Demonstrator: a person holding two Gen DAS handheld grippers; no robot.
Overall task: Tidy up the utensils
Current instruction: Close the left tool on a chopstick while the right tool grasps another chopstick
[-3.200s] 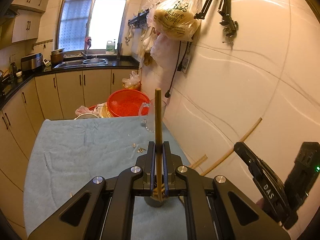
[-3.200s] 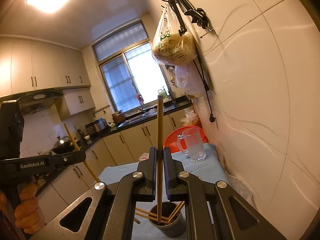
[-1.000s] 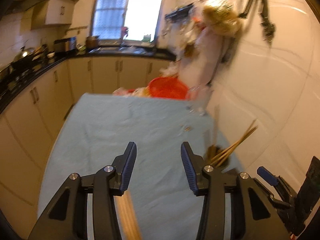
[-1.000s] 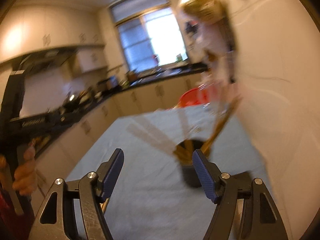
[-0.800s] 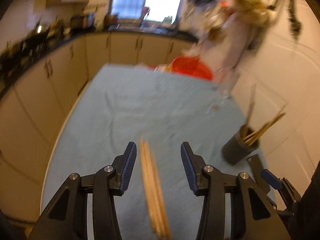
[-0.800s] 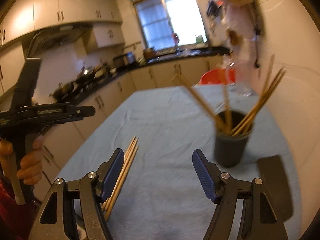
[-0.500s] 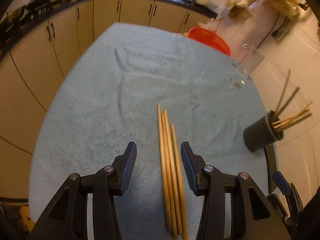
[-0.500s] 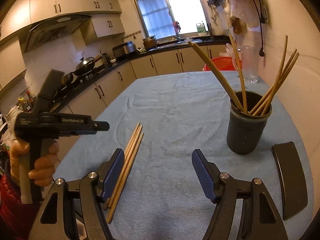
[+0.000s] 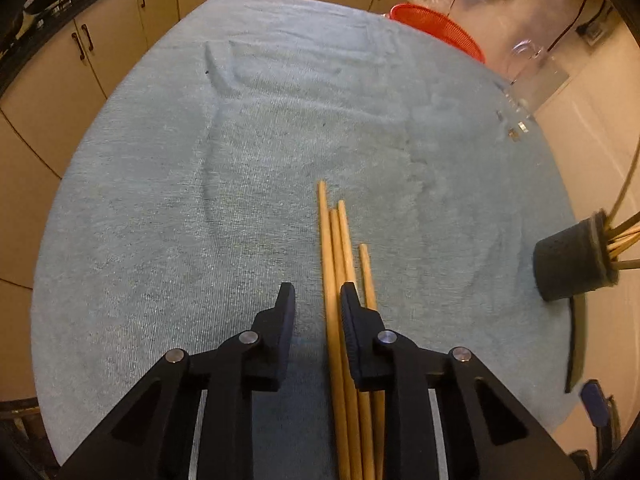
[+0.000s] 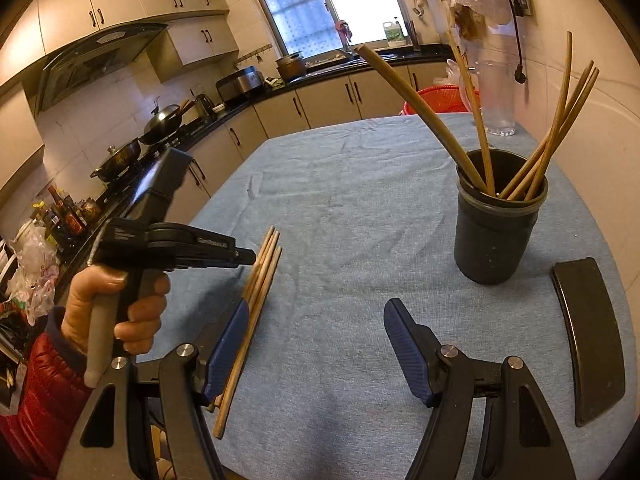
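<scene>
Several wooden chopsticks lie side by side on the blue cloth; they also show in the right wrist view. My left gripper is open just above them, with the leftmost sticks between its jaws and its right finger over the others. In the right wrist view the left gripper hovers over the sticks' far ends. A dark cup holds several chopsticks; it also shows in the left wrist view. My right gripper is open and empty, low over the cloth.
A black curved pad lies right of the cup. A glass mug and a red basket stand at the table's far end. The tiled wall is close on the right. Kitchen counters run along the left.
Both grippers dropped their chopsticks into the cup, opened and drew back. The left gripper has swung down over the loose chopsticks and its jaws have narrowed around them.
</scene>
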